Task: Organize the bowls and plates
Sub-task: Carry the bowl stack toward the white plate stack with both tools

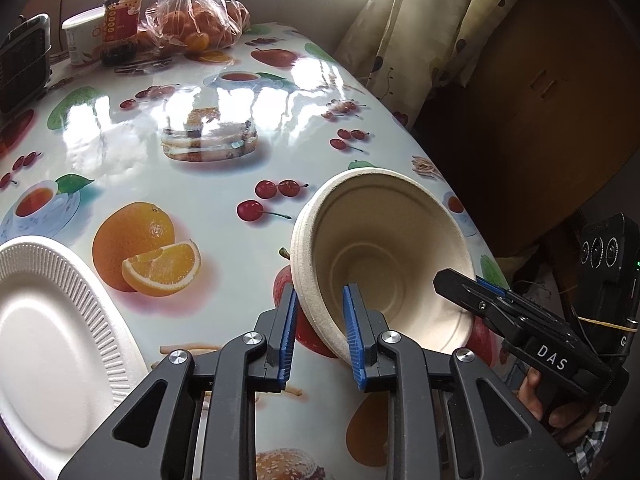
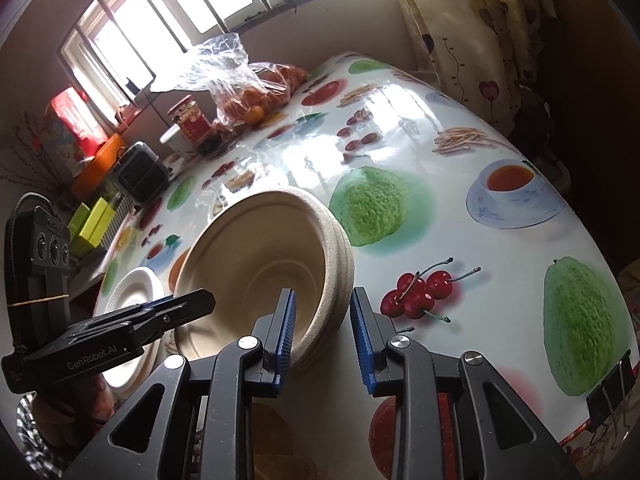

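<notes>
A stack of beige paper bowls (image 1: 380,248) is tilted above the fruit-print table (image 1: 224,184). My left gripper (image 1: 320,324) straddles the near rim of the stack, one pad outside and one inside, jaws closed on the wall. My right gripper (image 2: 323,334) straddles the opposite rim of the same bowls (image 2: 256,256), one pad inside and one outside, with a small gap on the outer side. A white ribbed paper plate (image 1: 52,332) lies at the table's left edge; it also shows in the right wrist view (image 2: 134,288).
At the far end stand a jar (image 1: 120,20), a white cup (image 1: 82,38), a plastic bag of oranges (image 1: 196,16) and a small black heater (image 1: 24,60). A curtain (image 1: 420,32) hangs beside the table. A binder clip (image 2: 612,392) grips the tablecloth edge.
</notes>
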Available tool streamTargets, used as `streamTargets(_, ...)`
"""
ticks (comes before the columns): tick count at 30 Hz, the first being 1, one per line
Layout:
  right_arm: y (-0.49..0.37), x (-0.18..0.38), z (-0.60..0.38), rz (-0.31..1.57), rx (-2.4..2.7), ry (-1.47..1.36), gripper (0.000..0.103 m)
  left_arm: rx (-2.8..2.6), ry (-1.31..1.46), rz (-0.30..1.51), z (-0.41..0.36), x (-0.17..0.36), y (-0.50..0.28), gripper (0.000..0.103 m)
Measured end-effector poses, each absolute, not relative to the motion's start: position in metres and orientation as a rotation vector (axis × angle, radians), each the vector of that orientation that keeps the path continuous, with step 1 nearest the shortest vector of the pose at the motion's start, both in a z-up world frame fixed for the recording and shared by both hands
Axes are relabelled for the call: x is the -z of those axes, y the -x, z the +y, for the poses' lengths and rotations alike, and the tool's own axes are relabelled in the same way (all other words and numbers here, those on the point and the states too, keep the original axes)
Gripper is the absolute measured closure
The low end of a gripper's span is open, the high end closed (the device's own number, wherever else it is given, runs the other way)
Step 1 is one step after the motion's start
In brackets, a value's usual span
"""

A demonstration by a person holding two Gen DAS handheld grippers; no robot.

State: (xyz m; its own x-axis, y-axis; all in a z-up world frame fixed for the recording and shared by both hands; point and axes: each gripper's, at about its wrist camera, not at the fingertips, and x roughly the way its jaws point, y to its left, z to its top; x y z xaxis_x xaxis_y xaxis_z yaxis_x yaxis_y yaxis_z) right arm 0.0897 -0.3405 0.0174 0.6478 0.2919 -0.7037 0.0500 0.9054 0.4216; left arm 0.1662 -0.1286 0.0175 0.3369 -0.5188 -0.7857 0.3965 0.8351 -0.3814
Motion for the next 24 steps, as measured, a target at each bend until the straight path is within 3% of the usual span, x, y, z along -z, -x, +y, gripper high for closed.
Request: streamTargets(24, -0.09, -0.047, -0.312, 0.821, -0.213, -0.39, 0.076, 0.533, 0.149, 1.014, -0.095, -0.044, -0.152, 0.079)
